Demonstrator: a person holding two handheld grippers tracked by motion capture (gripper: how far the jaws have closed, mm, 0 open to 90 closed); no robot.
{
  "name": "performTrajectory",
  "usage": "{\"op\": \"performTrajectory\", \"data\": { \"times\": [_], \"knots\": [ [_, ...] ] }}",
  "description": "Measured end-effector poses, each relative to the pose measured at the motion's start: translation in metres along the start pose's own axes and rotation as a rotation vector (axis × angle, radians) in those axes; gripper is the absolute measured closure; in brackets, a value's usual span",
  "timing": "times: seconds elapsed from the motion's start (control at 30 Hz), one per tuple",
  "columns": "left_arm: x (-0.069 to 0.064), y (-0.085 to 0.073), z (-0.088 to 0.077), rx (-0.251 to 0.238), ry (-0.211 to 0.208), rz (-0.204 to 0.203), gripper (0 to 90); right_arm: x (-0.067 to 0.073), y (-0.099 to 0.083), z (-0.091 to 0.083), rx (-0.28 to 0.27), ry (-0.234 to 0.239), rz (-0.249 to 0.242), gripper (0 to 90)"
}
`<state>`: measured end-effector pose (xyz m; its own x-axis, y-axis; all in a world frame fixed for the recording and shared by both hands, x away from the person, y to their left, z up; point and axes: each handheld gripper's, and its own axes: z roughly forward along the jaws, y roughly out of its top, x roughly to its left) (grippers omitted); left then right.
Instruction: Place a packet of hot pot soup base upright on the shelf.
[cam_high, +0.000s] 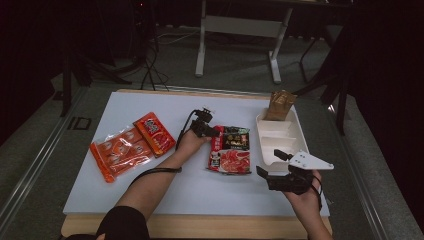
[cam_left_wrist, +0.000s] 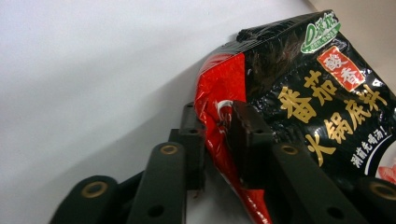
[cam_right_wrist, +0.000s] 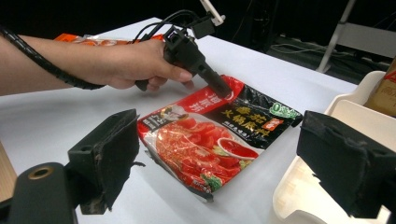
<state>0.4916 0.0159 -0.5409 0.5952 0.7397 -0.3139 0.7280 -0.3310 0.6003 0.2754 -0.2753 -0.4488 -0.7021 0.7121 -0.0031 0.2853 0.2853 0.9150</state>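
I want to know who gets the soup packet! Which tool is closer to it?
The left tool: its jaws pinch the soup packet's edge. The right tool waits open beside the packet, not touching, by the white tray.

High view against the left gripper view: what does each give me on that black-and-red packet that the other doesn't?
High view alone: the orange packets at the table's left, the white tray with a brown pouch at its far end, and the right gripper, open beside the tray. Left gripper view alone: its two pads pinching the packet's red edge, which lifts off the table. Shared: the black-and-red packet and the left gripper at its edge.
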Motion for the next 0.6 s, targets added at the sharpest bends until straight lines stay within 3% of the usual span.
{"op": "performTrajectory", "data": {
  "times": [0.2,0.3,0.6],
  "knots": [
    [-0.004,0.001,-0.001,-0.013,0.001,-0.021,83.3,0.0,0.0,0.001,0.006,-0.001,0.003,12.7],
    [-0.007,0.001,-0.003,-0.025,0.008,0.001,86.0,-0.001,-0.001,0.002,0.012,-0.001,0.003,12.9],
    [-0.014,0.006,-0.018,-0.069,-0.016,0.005,86.9,-0.001,-0.001,0.002,0.011,0.0,0.01,13.1]
  ]
}}
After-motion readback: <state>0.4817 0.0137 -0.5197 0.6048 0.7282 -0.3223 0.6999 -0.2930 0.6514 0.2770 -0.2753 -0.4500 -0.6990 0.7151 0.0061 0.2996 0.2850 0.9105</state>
